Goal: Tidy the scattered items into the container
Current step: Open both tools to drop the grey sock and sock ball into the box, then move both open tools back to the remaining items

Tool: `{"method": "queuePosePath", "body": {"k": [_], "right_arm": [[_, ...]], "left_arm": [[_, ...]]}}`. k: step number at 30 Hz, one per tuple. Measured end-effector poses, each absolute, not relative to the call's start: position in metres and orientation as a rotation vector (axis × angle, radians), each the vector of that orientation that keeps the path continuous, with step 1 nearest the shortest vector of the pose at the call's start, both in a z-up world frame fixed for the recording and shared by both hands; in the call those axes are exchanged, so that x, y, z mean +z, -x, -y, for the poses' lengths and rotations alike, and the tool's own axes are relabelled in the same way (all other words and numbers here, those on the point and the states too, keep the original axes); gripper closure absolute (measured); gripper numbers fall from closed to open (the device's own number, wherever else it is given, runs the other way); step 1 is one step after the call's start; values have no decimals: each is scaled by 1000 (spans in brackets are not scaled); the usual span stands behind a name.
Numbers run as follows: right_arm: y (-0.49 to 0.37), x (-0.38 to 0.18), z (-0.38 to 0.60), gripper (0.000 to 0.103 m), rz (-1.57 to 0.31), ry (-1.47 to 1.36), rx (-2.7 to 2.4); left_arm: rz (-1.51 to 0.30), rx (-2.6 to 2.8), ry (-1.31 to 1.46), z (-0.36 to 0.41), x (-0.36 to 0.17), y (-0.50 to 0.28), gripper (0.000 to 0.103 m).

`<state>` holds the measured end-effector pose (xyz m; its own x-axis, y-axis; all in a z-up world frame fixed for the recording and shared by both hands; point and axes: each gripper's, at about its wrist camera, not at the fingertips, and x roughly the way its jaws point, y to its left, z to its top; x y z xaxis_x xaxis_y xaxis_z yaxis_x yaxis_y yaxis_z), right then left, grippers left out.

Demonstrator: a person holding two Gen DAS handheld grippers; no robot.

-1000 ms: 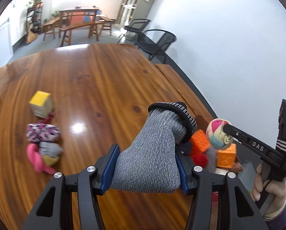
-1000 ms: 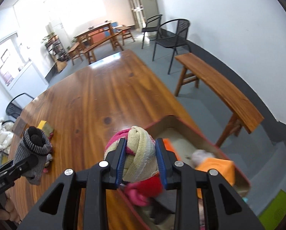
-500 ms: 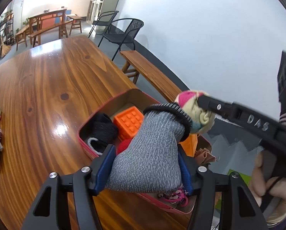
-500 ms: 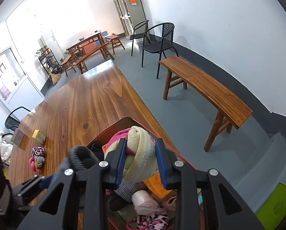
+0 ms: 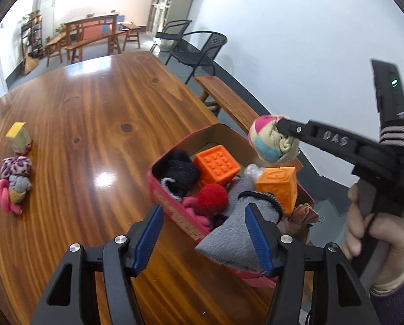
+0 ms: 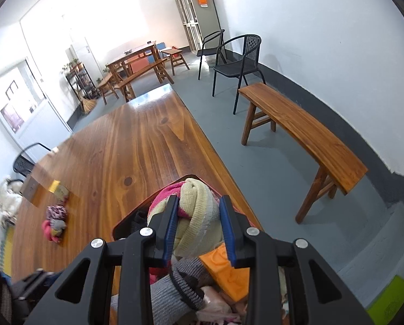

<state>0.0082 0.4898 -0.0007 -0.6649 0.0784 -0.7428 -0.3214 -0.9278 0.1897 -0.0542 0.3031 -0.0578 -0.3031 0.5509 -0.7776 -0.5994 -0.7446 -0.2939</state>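
A: Left gripper (image 5: 202, 233)?
B: Jaws apart, gripping nothing; grey sock (image 5: 237, 227) lies on the red container's (image 5: 158, 189) near edge, against its right pad.
A: Right gripper (image 6: 199, 224)?
B: Clamped on the rolled sock (image 6: 196, 216), above the container.
A: Surroundings?
B: Orange blocks (image 5: 218, 165) inside; sock pile (image 5: 13, 181) well apart on table (image 5: 93, 113).

blocks (image 5: 218, 163) and socks (image 5: 235, 233) in the box (image 5: 158, 192) on the table (image 5: 93, 113), bench (image 5: 226, 103) beyond

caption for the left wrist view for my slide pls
Left claw open over the red box, grey sock dropped in; right claw holds a rolled sock.
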Motion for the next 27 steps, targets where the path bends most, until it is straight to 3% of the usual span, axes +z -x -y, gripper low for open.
{"method": "queuePosePath", "body": {"k": [7,11,14,19,27], "right_arm": [[16,-49,-481,70,-266,1320,2538],[15,-48,-476,66,-185,1314,2543],[15,-46,-481,59,-247,1336,2529],[9,-24,-484,38,-347,1256,2549],[18,9,-437,37,-417,1207,2671]], "left_arm": [[21,2201,1252,-249,-54,63,35],[75,2265,1294,-219,-59,72,35],[123,2320,1324,-197,-66,79,21],[169,2373,1359,-164,-71,92,21],[252,2448,1398,-107,-74,116,21]]}}
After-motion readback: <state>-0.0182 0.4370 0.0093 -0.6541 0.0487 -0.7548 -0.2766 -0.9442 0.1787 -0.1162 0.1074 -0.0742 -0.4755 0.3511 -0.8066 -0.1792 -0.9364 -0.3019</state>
